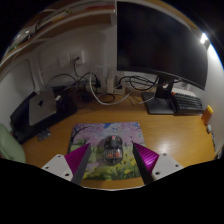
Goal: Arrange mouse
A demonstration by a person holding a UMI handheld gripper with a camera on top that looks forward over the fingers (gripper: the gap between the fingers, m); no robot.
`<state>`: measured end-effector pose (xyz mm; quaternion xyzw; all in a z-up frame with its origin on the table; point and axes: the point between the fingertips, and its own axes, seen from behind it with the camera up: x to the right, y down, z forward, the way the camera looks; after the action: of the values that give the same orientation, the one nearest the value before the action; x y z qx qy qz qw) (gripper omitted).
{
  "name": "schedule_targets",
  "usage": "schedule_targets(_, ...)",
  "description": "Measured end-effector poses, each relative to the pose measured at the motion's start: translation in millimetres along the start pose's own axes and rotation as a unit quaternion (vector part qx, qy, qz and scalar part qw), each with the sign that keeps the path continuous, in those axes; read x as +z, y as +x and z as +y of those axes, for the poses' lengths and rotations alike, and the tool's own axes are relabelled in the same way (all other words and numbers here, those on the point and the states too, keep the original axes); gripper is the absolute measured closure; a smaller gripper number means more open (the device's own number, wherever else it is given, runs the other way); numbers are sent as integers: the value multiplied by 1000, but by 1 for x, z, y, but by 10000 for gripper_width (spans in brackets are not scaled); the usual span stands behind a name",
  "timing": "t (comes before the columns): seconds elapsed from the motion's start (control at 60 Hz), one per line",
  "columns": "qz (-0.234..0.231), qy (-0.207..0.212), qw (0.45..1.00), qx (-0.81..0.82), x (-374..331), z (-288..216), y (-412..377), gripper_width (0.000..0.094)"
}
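Observation:
A dark mouse with a patterned top lies on a flowery mouse mat on the wooden desk. My gripper is open. Its magenta pads stand either side of the mouse, with a gap on each side. The mouse rests on the mat between the fingers, close to their tips.
A large dark monitor on a stand is beyond the mat. White cables and a power strip lie by the wall. A black device sits at the left, and a dark keyboard-like object at the right.

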<state>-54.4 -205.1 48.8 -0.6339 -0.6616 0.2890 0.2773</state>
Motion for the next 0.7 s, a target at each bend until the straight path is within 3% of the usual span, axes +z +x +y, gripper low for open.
schedule_targets(0.317, -1, -9, 1000, -13, -151, 12, -12, 85)
schedule_targets(0.7, 36, -10, 999, -25, -180, 41, 6, 91)
